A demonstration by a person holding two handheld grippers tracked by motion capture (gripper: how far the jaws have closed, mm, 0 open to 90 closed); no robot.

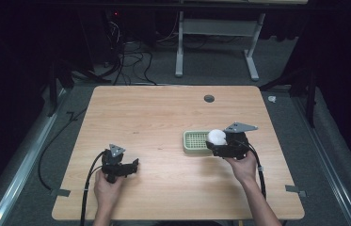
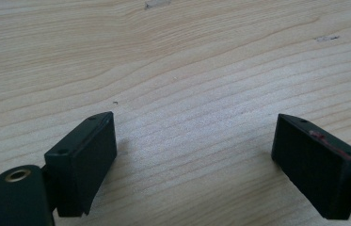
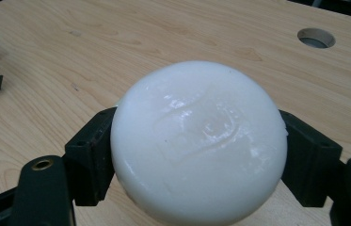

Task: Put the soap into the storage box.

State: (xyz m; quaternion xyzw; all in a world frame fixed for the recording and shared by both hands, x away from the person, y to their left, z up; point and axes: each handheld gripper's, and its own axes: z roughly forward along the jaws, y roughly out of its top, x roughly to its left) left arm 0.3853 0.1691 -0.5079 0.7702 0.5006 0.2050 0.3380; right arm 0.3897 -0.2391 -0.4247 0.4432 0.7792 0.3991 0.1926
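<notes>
Clamping the white soap bar [image 3: 199, 141], the right hand-held gripper [image 1: 225, 143] is hovering by the green tray [image 1: 195, 141]; lowering gently is advisable while the left hand-held gripper [image 2: 196, 165] is resting wide on the worktop [image 1: 163, 117].

We see the round white soap-like puck [image 3: 199, 141] cut off by the bottom edge in the right gripper view, and it hides part of the pale green slotted plastic tray [image 1: 195, 141] from above.

Soap [image 1: 217, 136] in right tongs [image 1: 214, 143] over tray [image 1: 193, 141]; left tongs [image 1: 135, 165] well apart, front-left on table [image 1: 163, 113].
</notes>
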